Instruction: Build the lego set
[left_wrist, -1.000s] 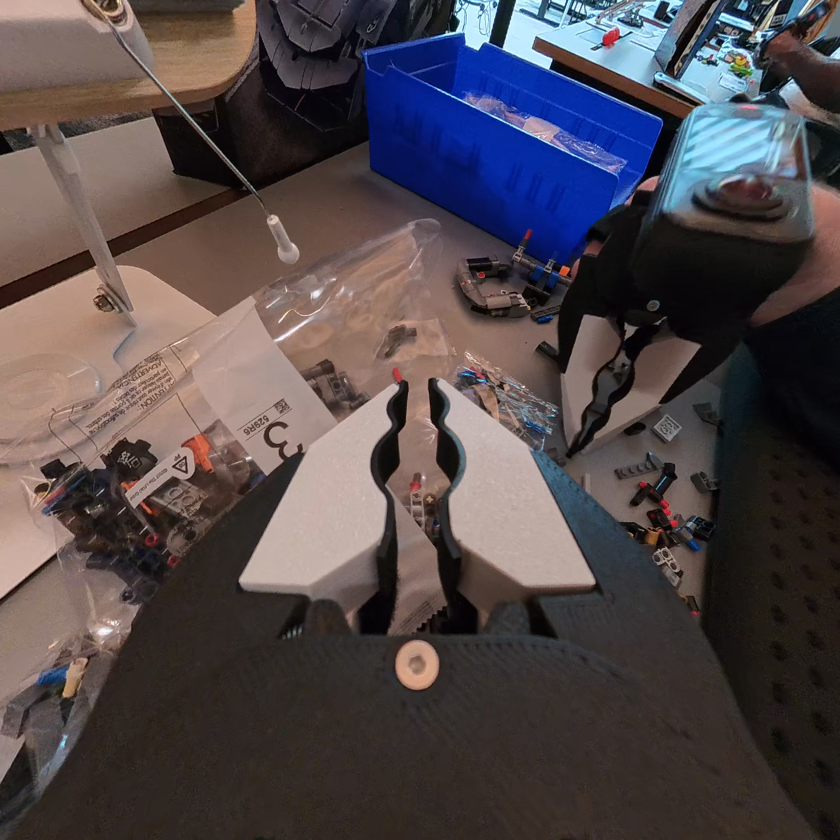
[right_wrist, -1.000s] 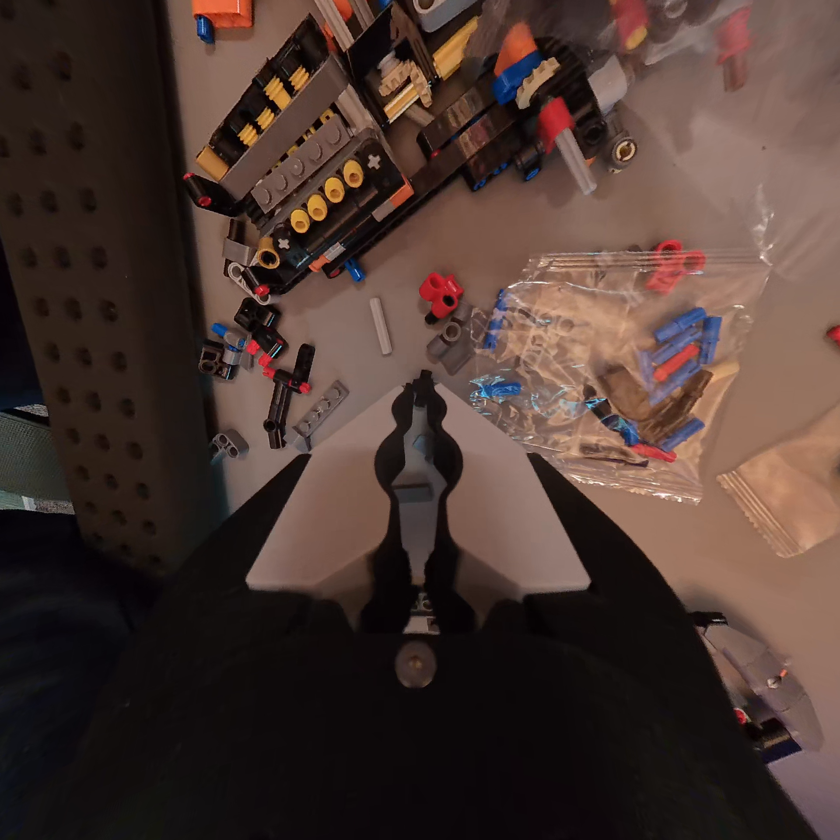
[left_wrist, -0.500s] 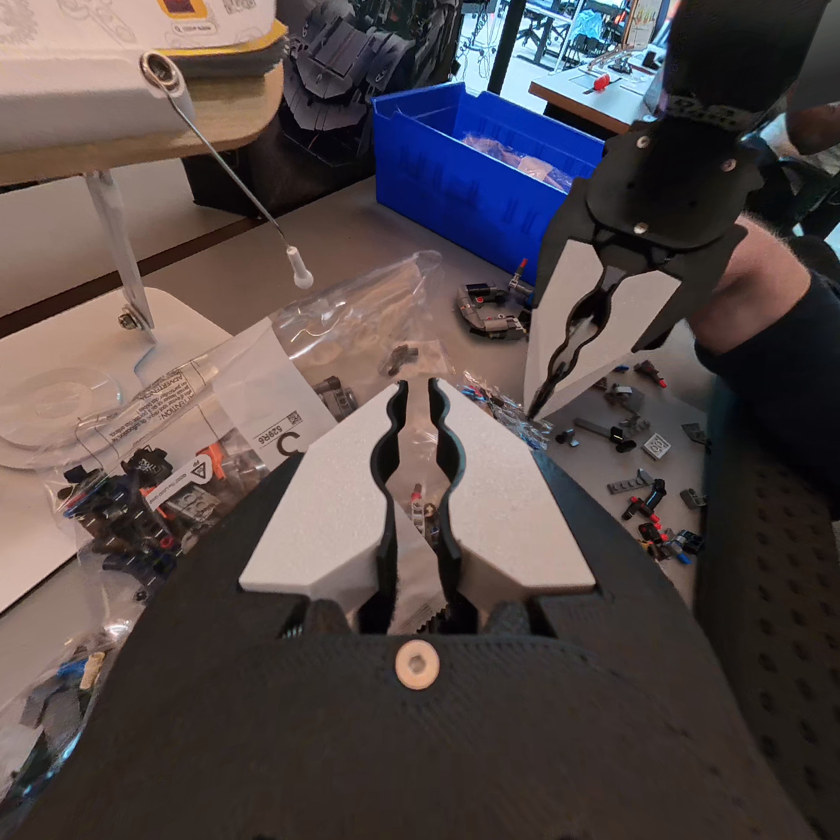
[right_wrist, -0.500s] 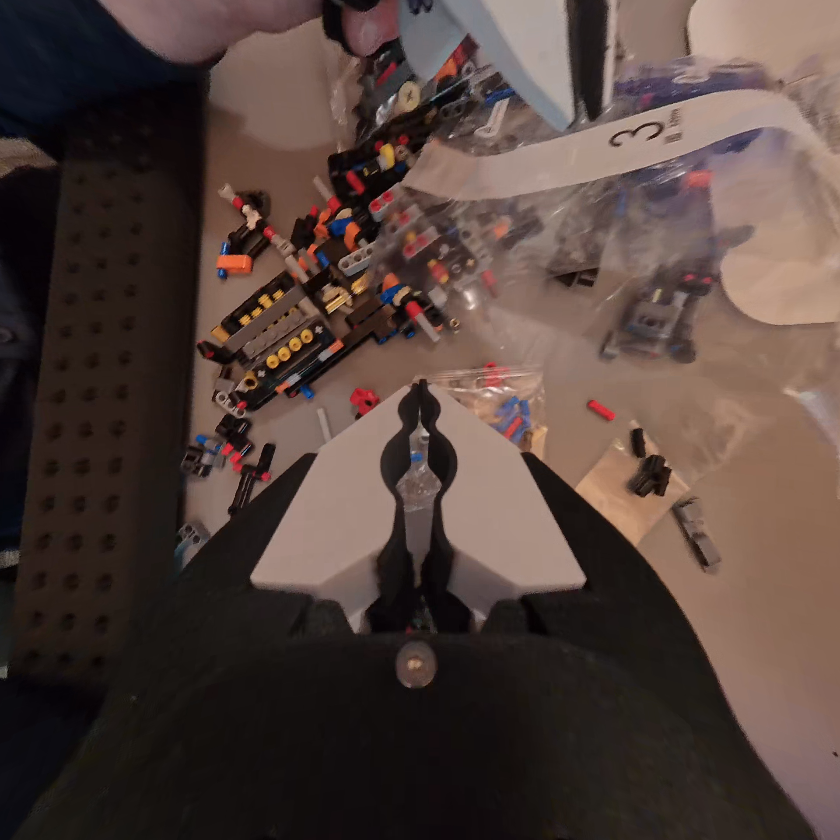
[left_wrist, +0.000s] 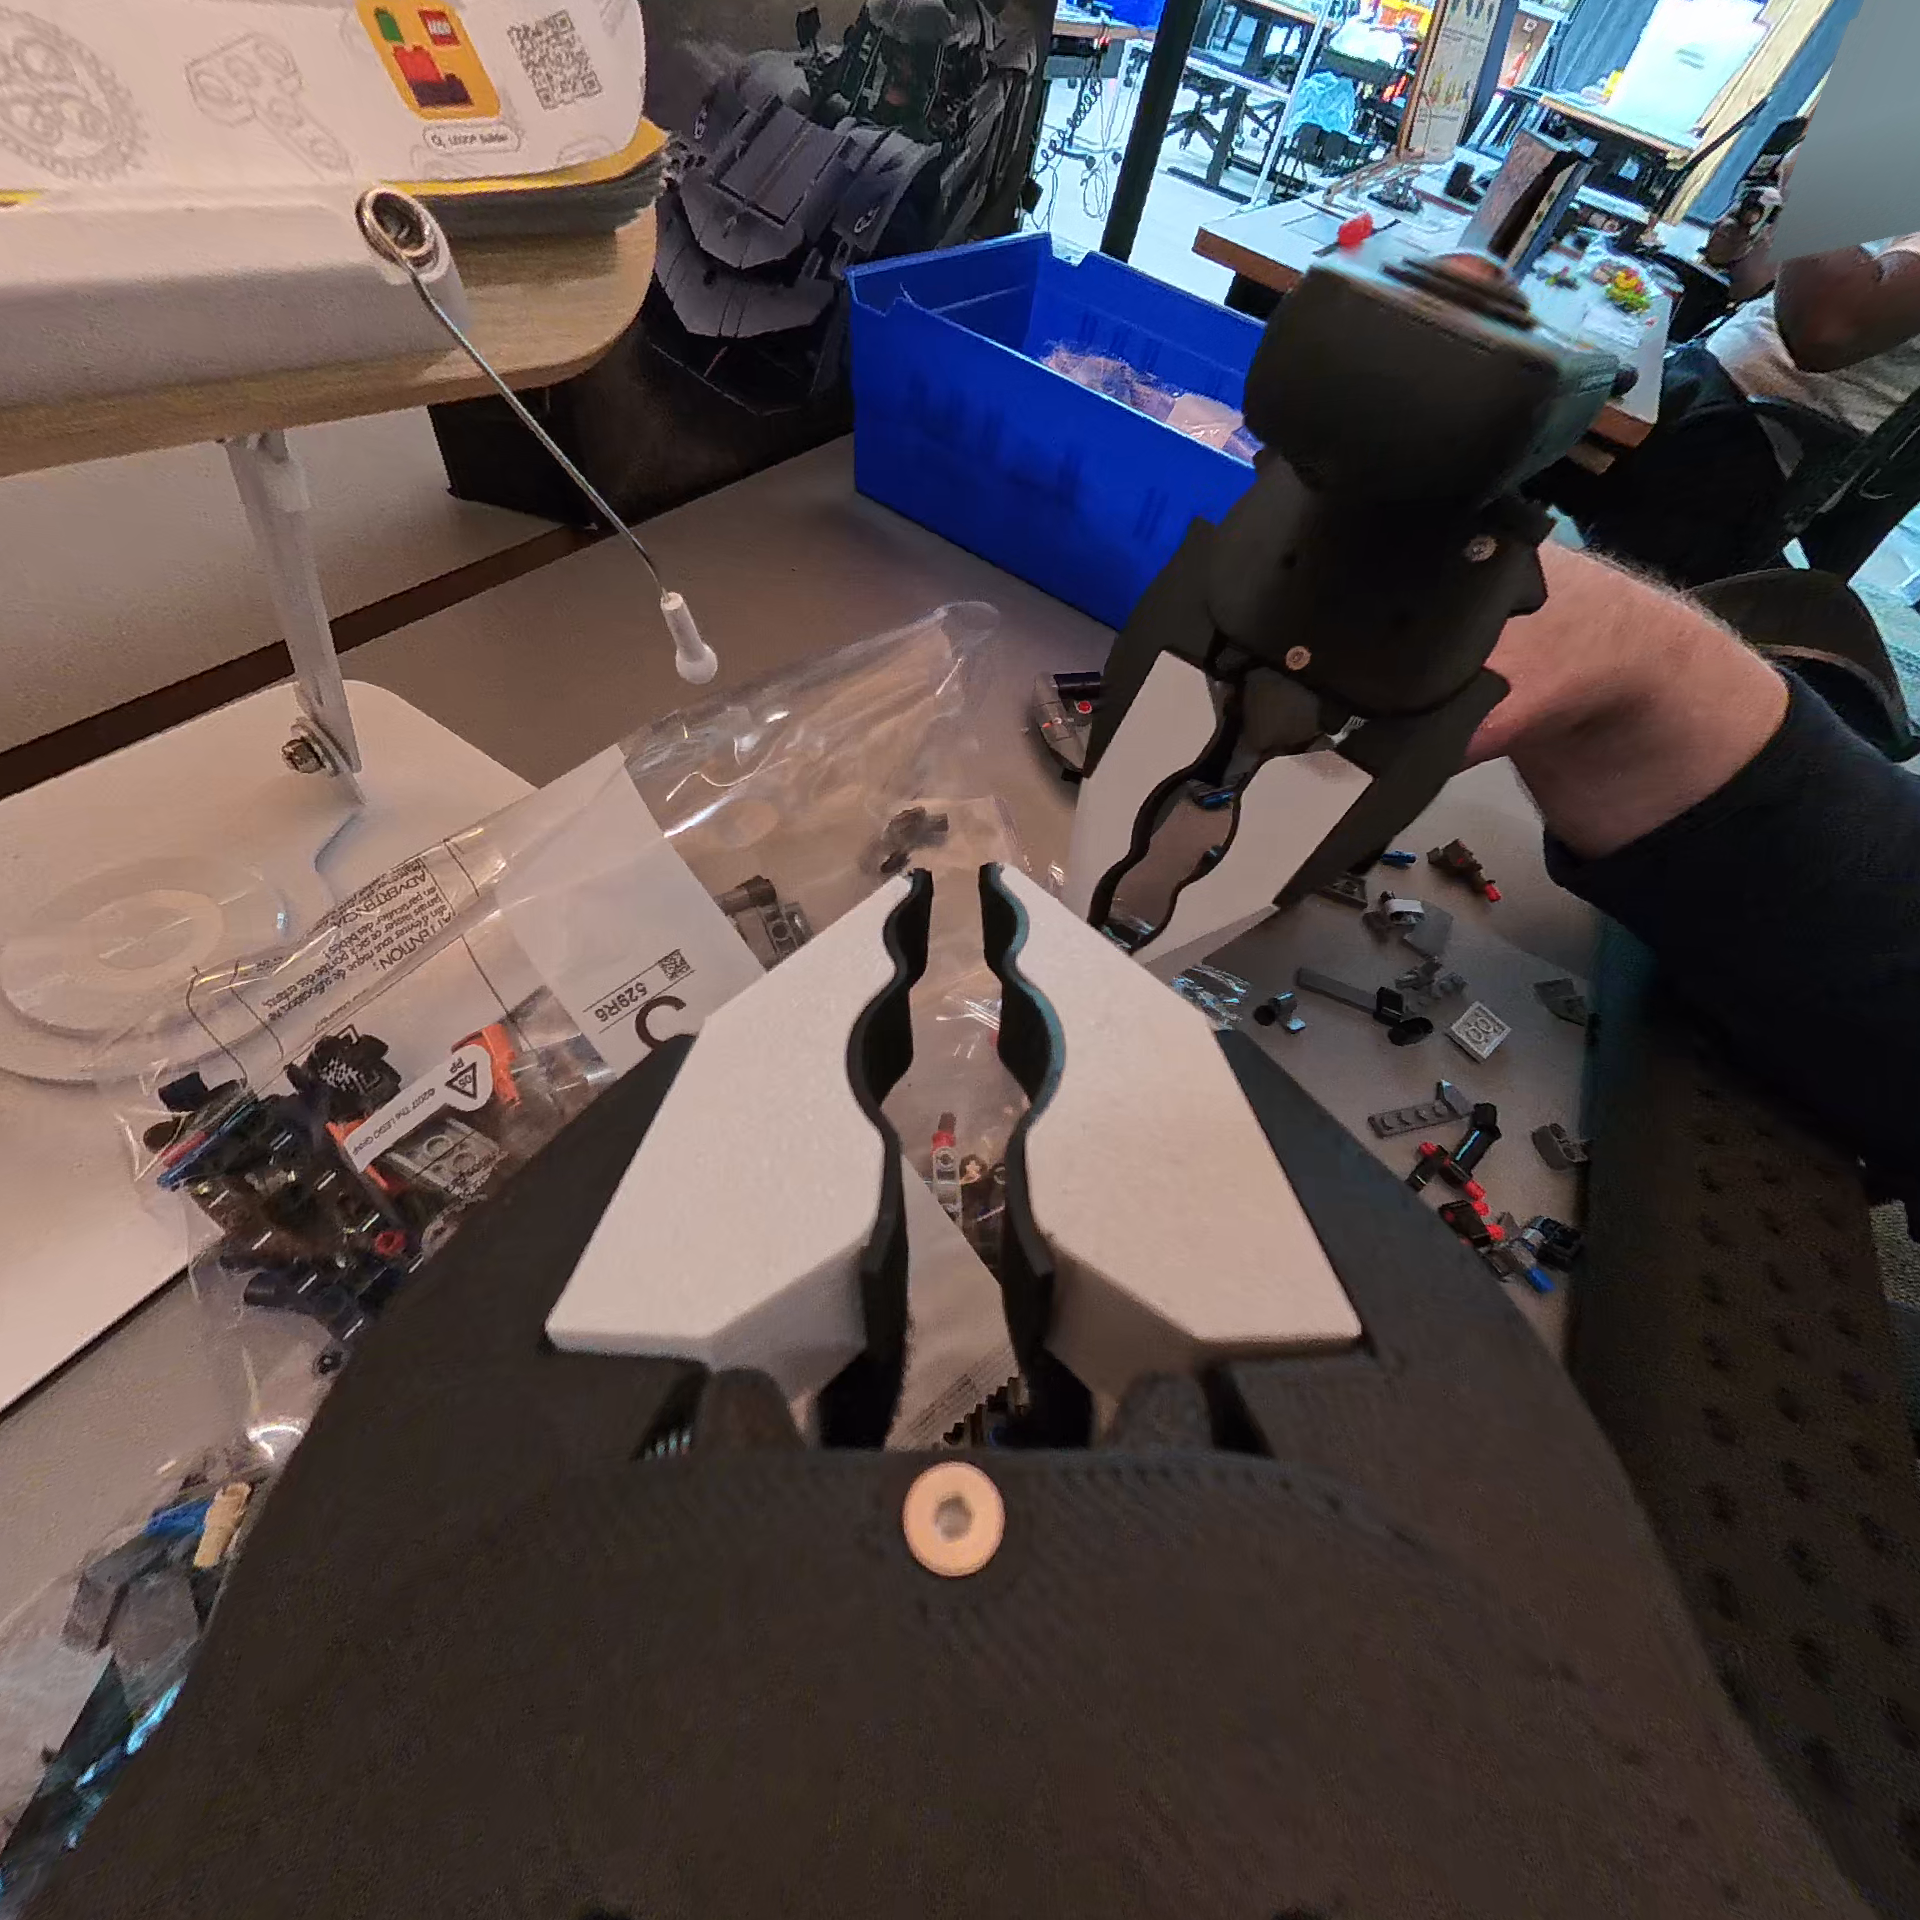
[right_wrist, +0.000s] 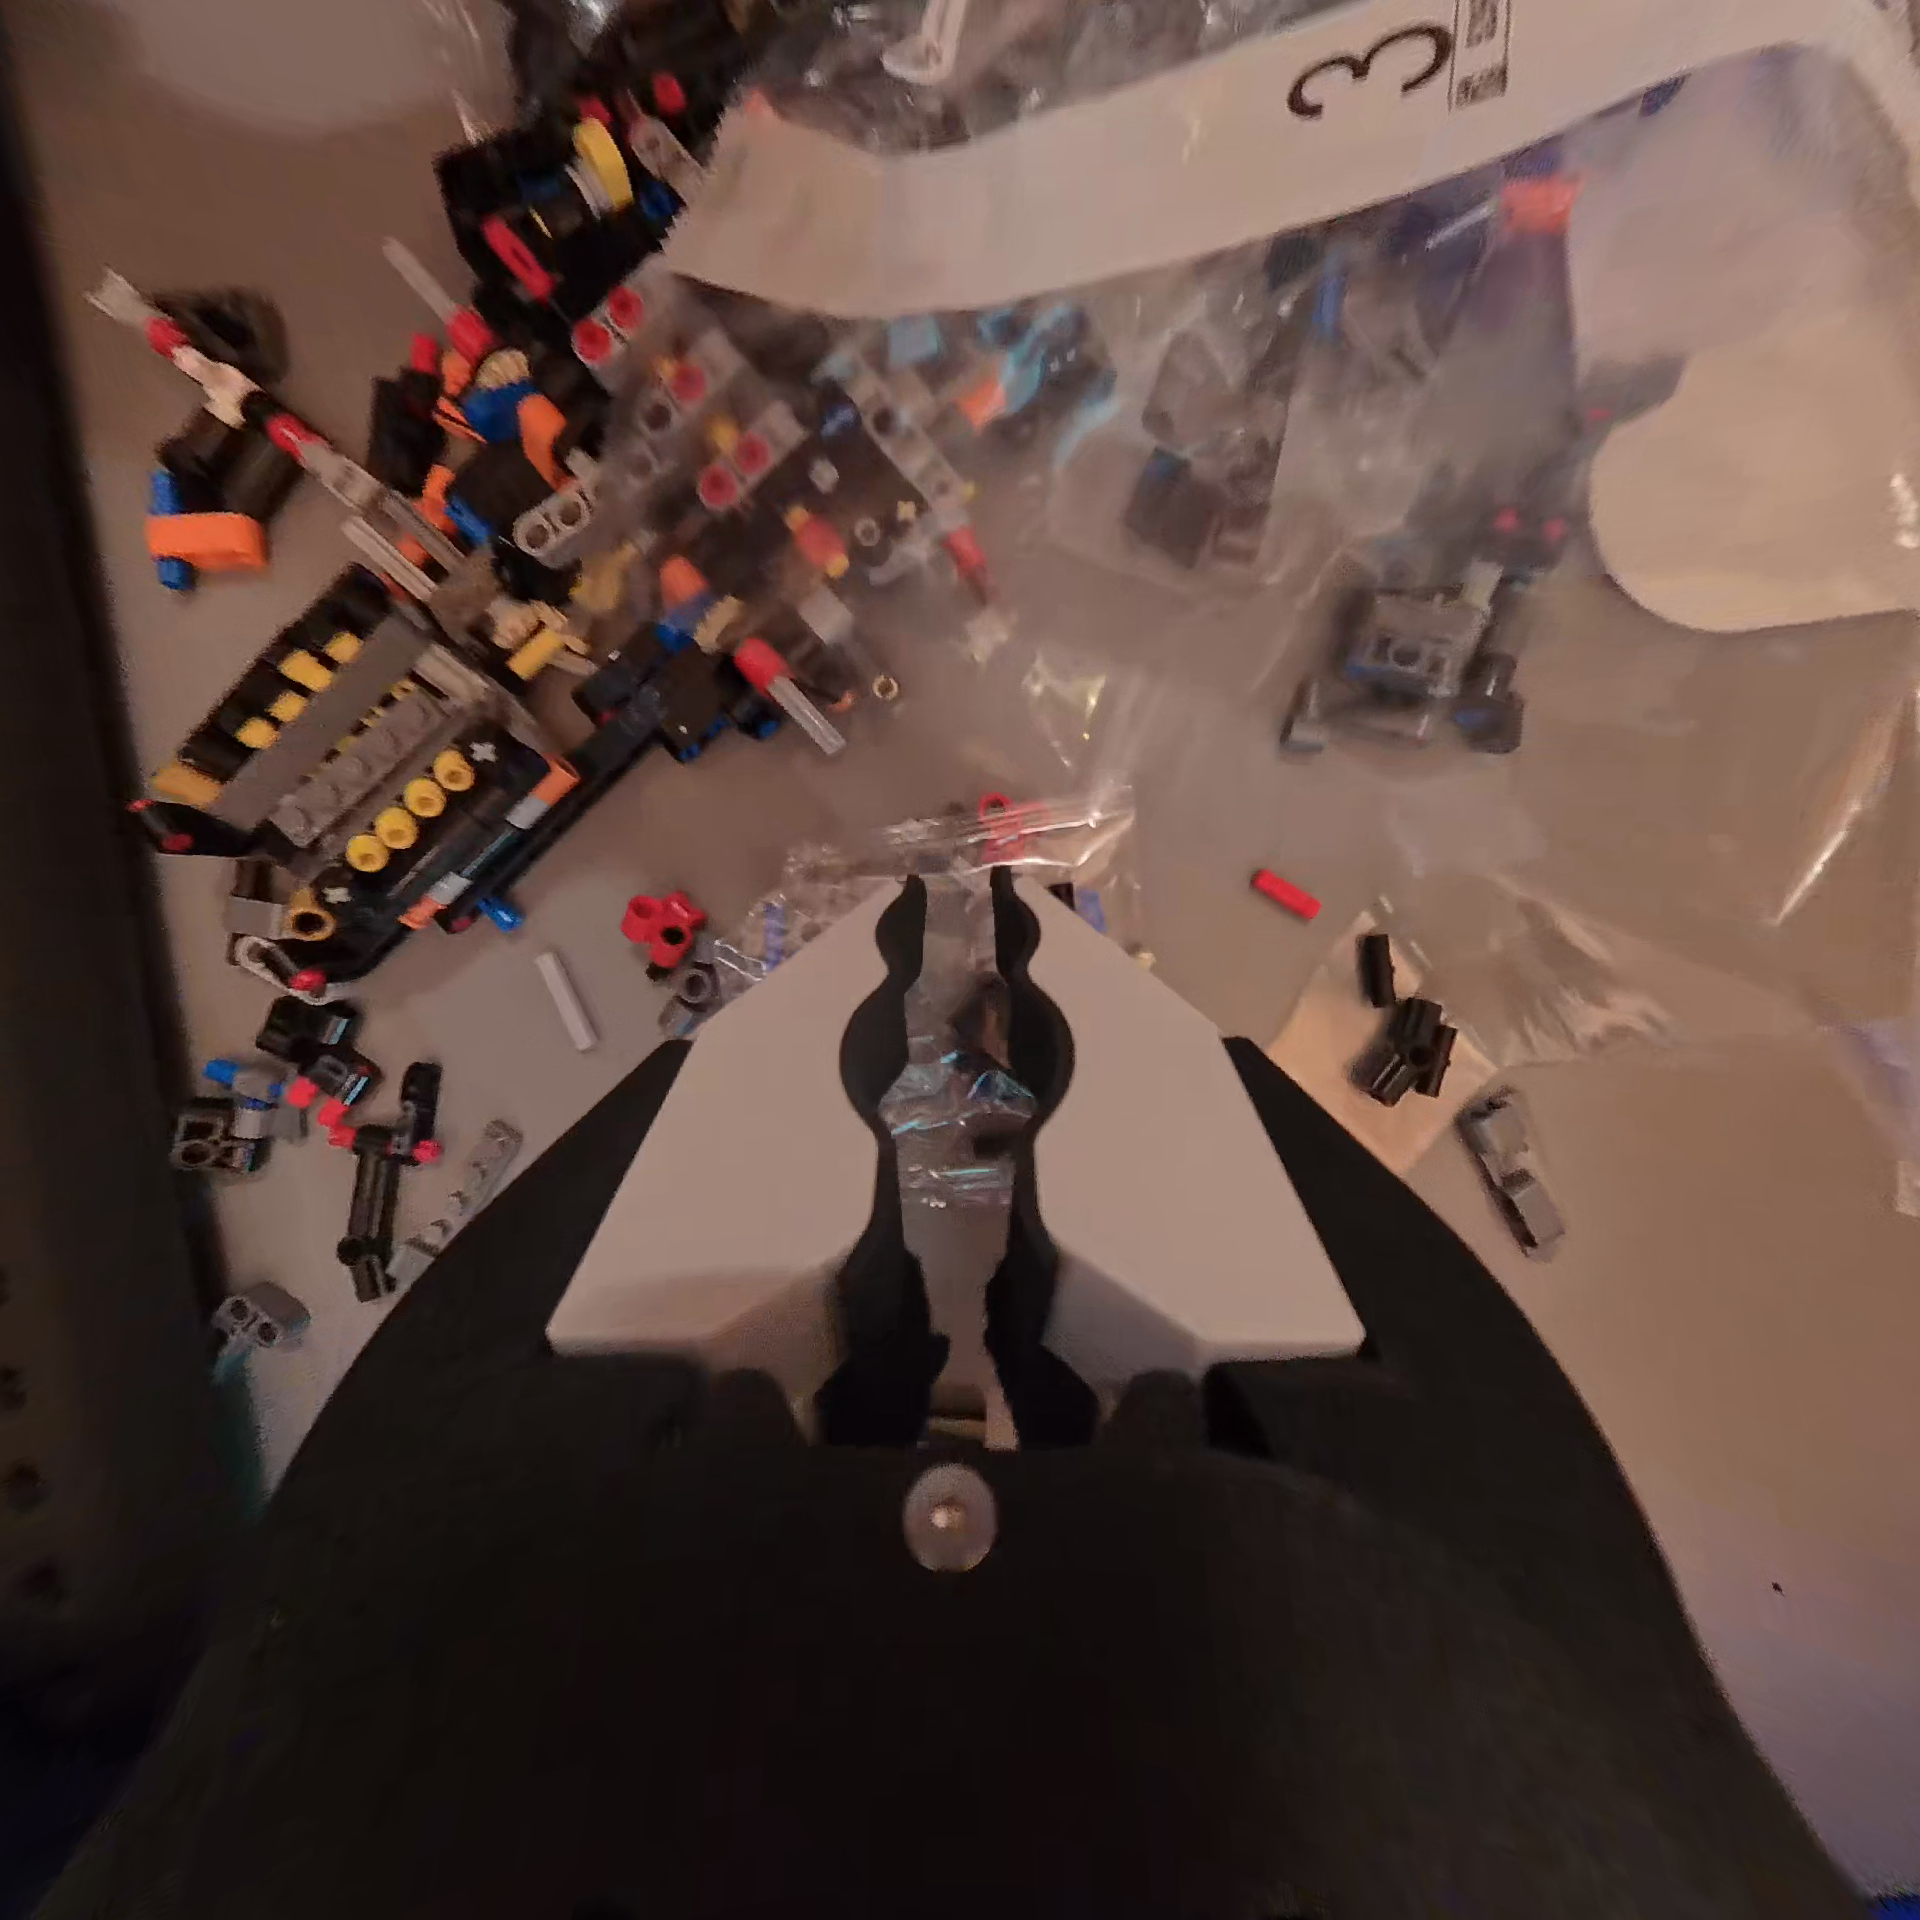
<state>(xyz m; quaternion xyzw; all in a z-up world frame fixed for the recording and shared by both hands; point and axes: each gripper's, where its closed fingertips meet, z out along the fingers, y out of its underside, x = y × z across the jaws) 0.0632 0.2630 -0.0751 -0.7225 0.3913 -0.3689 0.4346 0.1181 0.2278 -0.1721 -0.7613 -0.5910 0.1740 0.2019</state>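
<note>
My left gripper (left_wrist: 953, 876) is open by a narrow gap and empty, above a large clear bag (left_wrist: 623, 935) of lego pieces with a white numbered strip. My right gripper (right_wrist: 954, 881) is open, its tips over a small clear bag (right_wrist: 1049, 826) of blue and red pins. It also shows in the left wrist view (left_wrist: 1127, 930), pointing down at the table right of the large bag. A partly built black, grey and yellow lego assembly (right_wrist: 395, 769) lies to the left of the right gripper. The large bag also shows in the right wrist view (right_wrist: 1143, 187).
Loose pieces lie around: a red connector (right_wrist: 660, 920), a red pin (right_wrist: 1285, 894), black and grey parts (left_wrist: 1455, 1143). A blue bin (left_wrist: 1039, 416) stands at the back. A booklet (left_wrist: 260, 104) rests on a white stand (left_wrist: 156, 831) at left. A black perforated surface (left_wrist: 1714, 1351) borders the right. Across from one pair of fingers to the other is roughly 12 cm. Measured from the fingertips, the red connector (right_wrist: 660, 920) is 6 cm or so from the right gripper and 15 cm from the left.
My right gripper has opened from shut, after rising from close over the loose pieces, and now hangs over the small bag. My left gripper has stayed open with the same gap.
</note>
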